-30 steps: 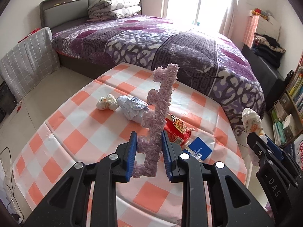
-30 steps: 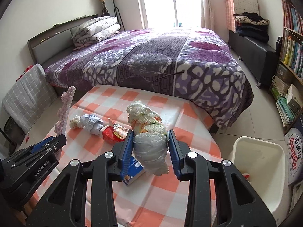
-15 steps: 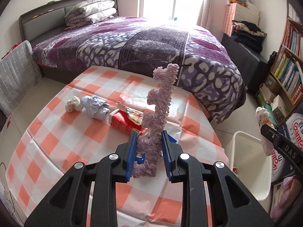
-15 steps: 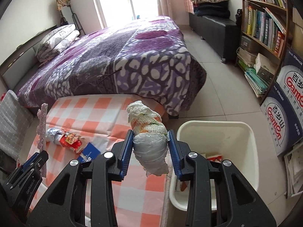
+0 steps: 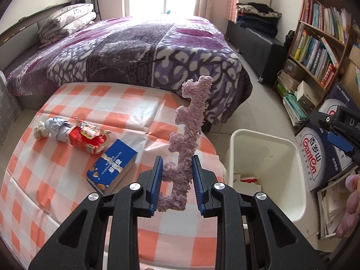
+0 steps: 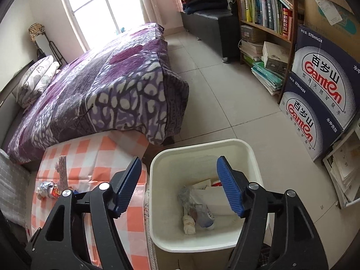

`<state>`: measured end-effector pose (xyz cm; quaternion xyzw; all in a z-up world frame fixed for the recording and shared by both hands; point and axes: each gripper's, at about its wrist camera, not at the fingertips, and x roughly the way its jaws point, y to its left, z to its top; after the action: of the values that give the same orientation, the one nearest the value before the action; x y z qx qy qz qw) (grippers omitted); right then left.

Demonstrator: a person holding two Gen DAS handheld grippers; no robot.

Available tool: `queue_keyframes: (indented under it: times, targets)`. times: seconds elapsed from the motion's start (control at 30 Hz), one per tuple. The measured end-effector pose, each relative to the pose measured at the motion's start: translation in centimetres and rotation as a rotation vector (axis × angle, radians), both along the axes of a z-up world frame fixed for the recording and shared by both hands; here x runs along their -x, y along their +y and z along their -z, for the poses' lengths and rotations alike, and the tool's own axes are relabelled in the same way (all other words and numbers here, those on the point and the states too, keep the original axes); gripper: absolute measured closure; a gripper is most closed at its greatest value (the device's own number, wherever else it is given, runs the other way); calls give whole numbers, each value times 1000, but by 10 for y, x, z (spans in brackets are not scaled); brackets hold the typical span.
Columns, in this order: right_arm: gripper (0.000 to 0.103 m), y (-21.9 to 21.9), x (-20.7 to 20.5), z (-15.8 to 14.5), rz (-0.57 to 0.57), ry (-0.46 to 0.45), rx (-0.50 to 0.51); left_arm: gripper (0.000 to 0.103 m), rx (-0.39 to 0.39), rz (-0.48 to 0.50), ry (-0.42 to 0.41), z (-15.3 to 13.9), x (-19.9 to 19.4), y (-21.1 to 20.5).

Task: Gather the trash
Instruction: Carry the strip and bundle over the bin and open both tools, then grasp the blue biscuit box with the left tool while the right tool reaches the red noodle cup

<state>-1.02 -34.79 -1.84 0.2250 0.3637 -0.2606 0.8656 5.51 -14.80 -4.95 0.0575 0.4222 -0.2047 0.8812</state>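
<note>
- Left wrist view: I see a bedroom with a purple patterned bed [image 5: 139, 51] on the far side, a bookshelf [image 5: 319, 45] at the right, and near me a desk [image 5: 67, 103] under an orange-and-white checked cloth.
- My left gripper [image 5: 176, 180] has its jaws clenched on a strip of fuzzy lilac trash [image 5: 189, 135], which stands upright between the blue pads, above the right edge of the desk.
- On the desk to the left lie a blue carton [image 5: 112, 166], a red wrapper [image 5: 88, 138] just beyond it, and a crumpled pale wad [image 5: 54, 129] touching the wrapper's left end.
- A white bin [image 5: 270, 164] stands on the floor just right of the desk, with some paper at its bottom.
- My right gripper [image 5: 337, 132] shows at the far right edge, above the bin's right side.
- Right wrist view: tiled floor, the bed at the left, stacked water cartons [image 6: 319, 94] at the right.
- My right gripper [image 6: 178, 186] hangs over the white bin [image 6: 202, 148]; its jaws are opening, with nothing between the pads.
- A white wrapped bundle [image 6: 191, 216] lies in the bin among paper scraps.
- The lilac strip [image 6: 62, 171] is visible at the left, over the desk [image 6: 94, 153].
</note>
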Motion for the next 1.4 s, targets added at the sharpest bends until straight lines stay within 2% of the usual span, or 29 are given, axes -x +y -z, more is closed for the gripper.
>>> queue_keyframes:
  times: [0.07, 0.13, 0.27, 0.5, 0.63, 0.7, 0.83, 0.87, 1.17, 1.33, 1.4]
  targets:
    - [34, -9, 5, 0, 16, 1, -2, 77, 3, 29, 13, 3, 4, -13]
    - [25, -16, 9, 0, 33, 0, -8, 77, 6, 60, 29, 7, 9, -26]
    - [16, -34, 19, 1, 88, -8, -44, 76, 11, 122, 57, 15, 19, -46]
    - [11, -48, 30, -2, 152, -31, -69, 76, 65, 192, 145, 28, 25, -62]
    - [10, -49, 30, -1, 161, -30, -74, 74, 138, 247, 204, 29, 26, -68]
    - [10, -49, 30, -1, 161, -26, -75, 53, 162, 256, 213, 29, 26, -67]
    - [10, -48, 30, 0, 162, -25, -76, 46, 176, 256, 218, 27, 26, -64]
    - [10, -47, 29, 0, 161, -25, -76, 41, 177, 251, 219, 26, 25, -63]
    - [7, -21, 10, 3, 120, 27, -47, 31, 79, 186, 182, 27, 12, -40]
    - [7, -9, -2, 8, 103, 51, -84, 22, 13, 127, 185, 34, -5, -16]
    - [7, -5, -7, 11, 96, 56, -103, 19, -37, 106, 168, 37, -13, -6]
